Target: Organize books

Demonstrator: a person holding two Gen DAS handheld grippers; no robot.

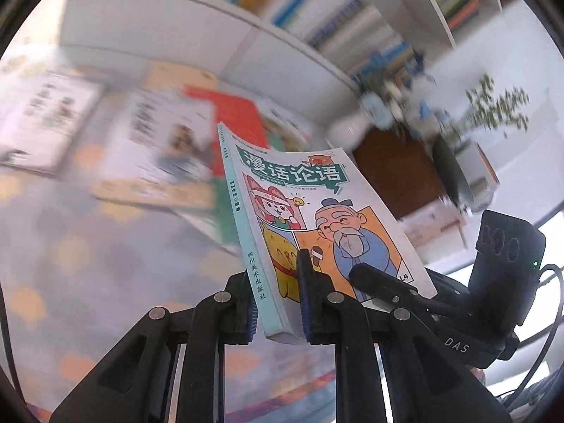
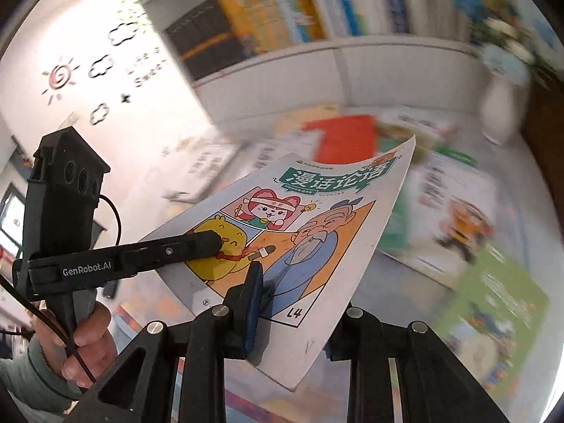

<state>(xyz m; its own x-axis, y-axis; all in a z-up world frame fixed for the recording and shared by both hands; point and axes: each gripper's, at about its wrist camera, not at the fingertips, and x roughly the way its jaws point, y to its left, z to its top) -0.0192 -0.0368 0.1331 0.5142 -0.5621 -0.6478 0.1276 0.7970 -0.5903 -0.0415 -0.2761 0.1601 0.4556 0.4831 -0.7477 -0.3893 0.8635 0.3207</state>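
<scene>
Both grippers are clamping the same comic book point(image 1: 310, 218), which is hanging in the air above the patterned worktop point(image 1: 88, 246) and in front of the white bookshelf point(image 1: 197, 35). The left gripper point(image 1: 278, 292) is pinching the lower end near the teal spine, while the right gripper point(image 2: 268, 303) is gripping the lower edge of the front cover; each one also shows in the other's view, lying across the cover. Sharing the hold this way is probably keeping a thin, floppy paperback from sagging or fanning open while it is being carried, and the cover's far corner is indeed curling in the right wrist view. A hand point(image 2: 84, 345) in a greenish sleeve is holding the left tool's handle. The book is looking new: a white cover with a green title banner, cartoon panels of a yellow chick, a pink character and a bearded old man in blue robes. Other books point(image 2: 469, 218) are lying flat and scattered on the worktop beneath, blurred, apparently awaiting sorting.
</scene>
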